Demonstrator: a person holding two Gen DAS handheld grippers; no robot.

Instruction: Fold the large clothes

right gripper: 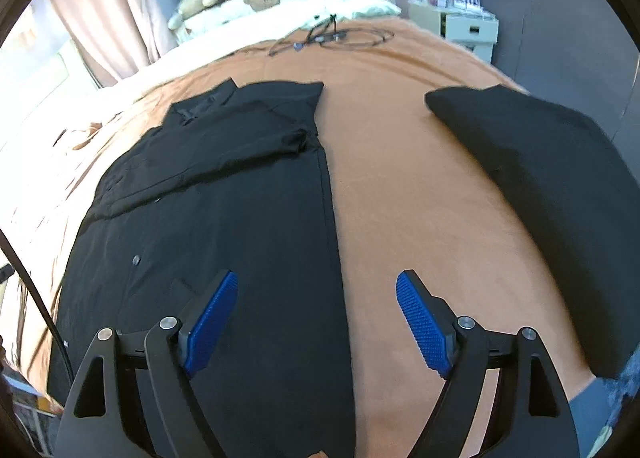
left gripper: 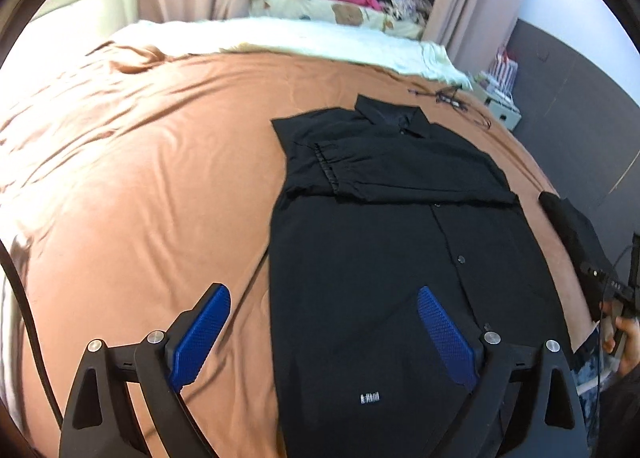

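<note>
The black button-front shirt (left gripper: 372,242) lies flat on my rust-brown bedspread (left gripper: 140,178), long axis running from me to its far collar, sleeves folded across. My left gripper (left gripper: 324,334) and right gripper (right gripper: 316,322) gape empty above its hem. Open bedspread lies left; a folded black garment (right gripper: 536,186) lies right.

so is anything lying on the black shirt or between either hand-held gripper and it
Nothing visible. Left hand-held gripper and right hand-held gripper are open, empty over the black shirt. The folded black garment lies apart on the bedspread.
</note>
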